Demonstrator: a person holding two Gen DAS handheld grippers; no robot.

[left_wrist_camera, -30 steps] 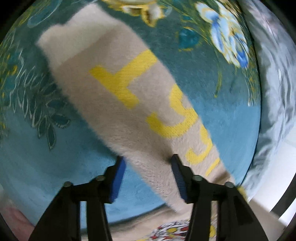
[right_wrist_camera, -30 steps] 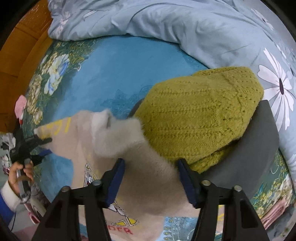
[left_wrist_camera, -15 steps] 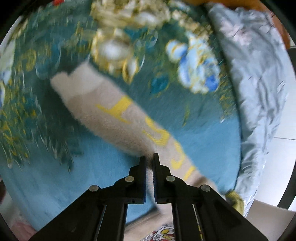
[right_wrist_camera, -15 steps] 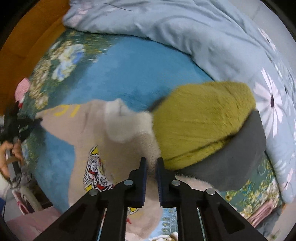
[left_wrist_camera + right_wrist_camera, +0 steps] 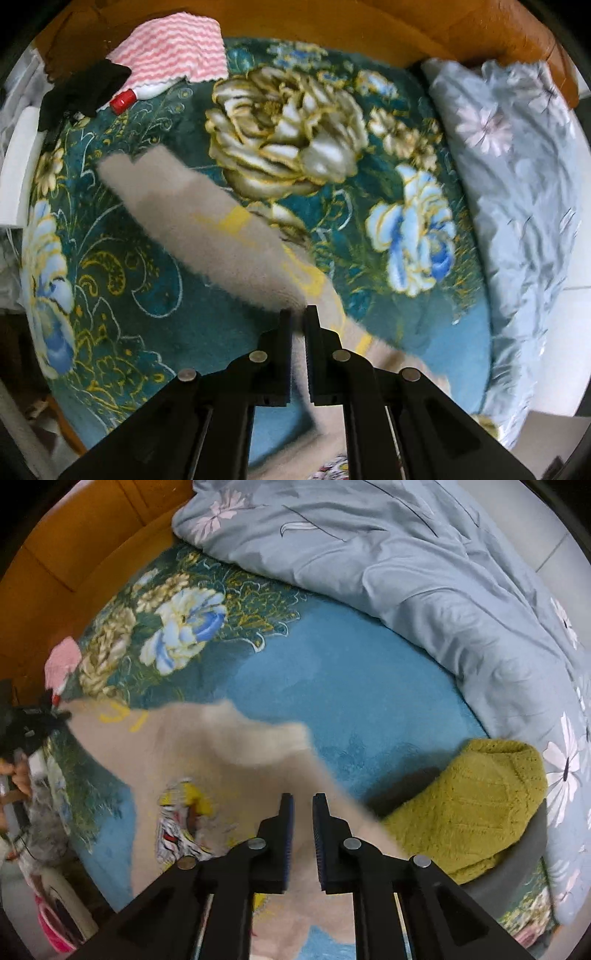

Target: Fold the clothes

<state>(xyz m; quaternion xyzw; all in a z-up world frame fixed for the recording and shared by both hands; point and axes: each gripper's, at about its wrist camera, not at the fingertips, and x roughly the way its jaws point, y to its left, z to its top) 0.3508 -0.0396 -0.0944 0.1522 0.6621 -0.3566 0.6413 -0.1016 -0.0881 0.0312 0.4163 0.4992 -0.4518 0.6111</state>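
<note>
We work on a teal floral blanket (image 5: 155, 295) and use it as our landmark throughout. A beige fuzzy sweater (image 5: 207, 775) lies across the blanket, partly lifted and blurred.

Left gripper (image 5: 297, 317): jaws nearly together, pinching the beige sleeve (image 5: 207, 225) with yellow lettering. The sleeve runs from our fingertips up and left over the blanket's dark floral part, its cuff end lying toward the blanket's upper left. In the right wrist view the same gripper (image 5: 55, 714) shows at the blanket's left edge, on the sleeve end.

Right gripper (image 5: 303, 801): jaws narrow, a small gap between the blue pads. They have just been opening a little after a tighter squeeze, with beige sweater fabric between them. The pads appear to be on the fabric still, so we read it as a grip near the sweater's shoulder. The cartoon print (image 5: 181, 823) on the sweater front sits just left of these fingers, over the blanket's plain blue middle.

A mustard knit sweater (image 5: 476, 805) lies folded on a dark grey garment (image 5: 517, 871) at the blanket's right edge, just beside the beige sweater. A light blue floral duvet (image 5: 424, 572) is bunched along the blanket's far and right side. A pink-and-white striped cloth (image 5: 173, 48), a black item (image 5: 85, 92) and a small red object (image 5: 123, 101) sit at the blanket's top left corner against the orange wooden board (image 5: 369, 22).
</note>
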